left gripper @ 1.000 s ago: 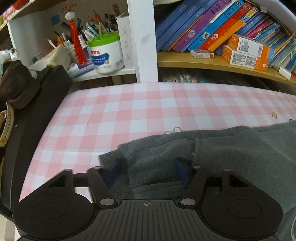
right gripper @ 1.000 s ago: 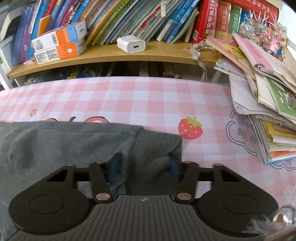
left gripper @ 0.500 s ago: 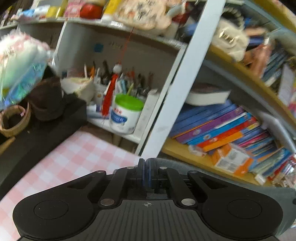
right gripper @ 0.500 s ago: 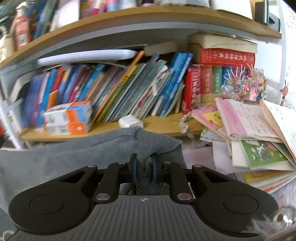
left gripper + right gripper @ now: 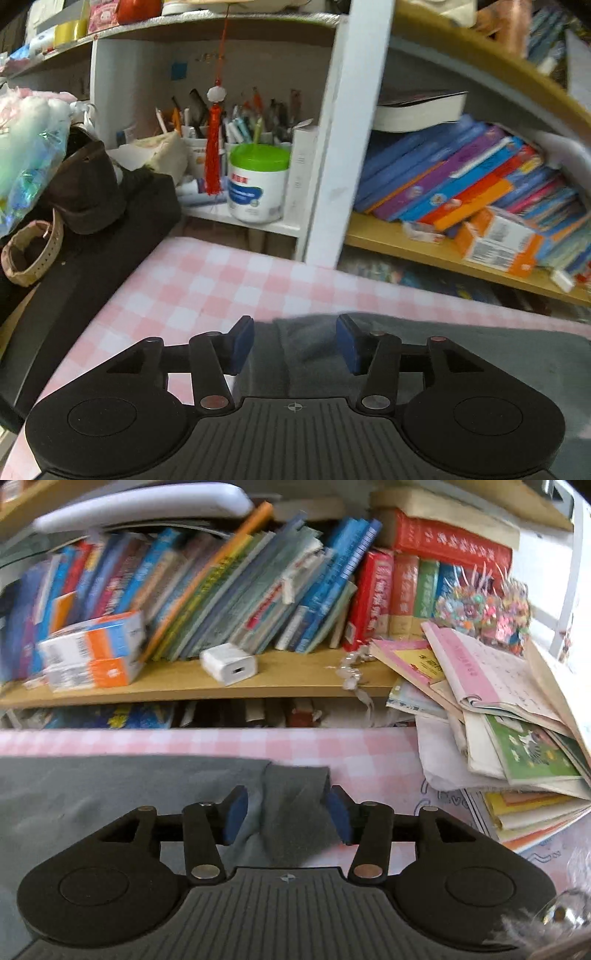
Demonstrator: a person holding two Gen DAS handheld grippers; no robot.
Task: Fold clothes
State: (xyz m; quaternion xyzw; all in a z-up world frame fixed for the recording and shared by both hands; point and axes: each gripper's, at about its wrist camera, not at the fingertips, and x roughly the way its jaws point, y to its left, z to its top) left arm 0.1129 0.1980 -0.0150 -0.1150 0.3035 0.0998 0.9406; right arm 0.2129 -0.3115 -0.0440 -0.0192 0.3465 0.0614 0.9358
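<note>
place: home study corner | surface: desk under a pink checked tablecloth [image 5: 207, 284] | shelving: wooden shelf [image 5: 288, 679] crammed with children's books [image 5: 236, 590] | desk clutter: pen holders [image 5: 236, 125], white canister with green lid [image 5: 258, 188], heap of workbooks [image 5: 491, 709], white charger [image 5: 229, 664]

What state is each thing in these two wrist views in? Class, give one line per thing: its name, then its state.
Left claw: open, grey garment between its fingers.
Right claw: open, straddling the garment's ribbed cuff.
Grey garment: lying on the pink checked tablecloth, not gripped.
White tub: upright, green lid on.
Red tassel: hanging.
White charger: lying on the shelf, unplugged.
Workbooks: stacked untidily.
</note>
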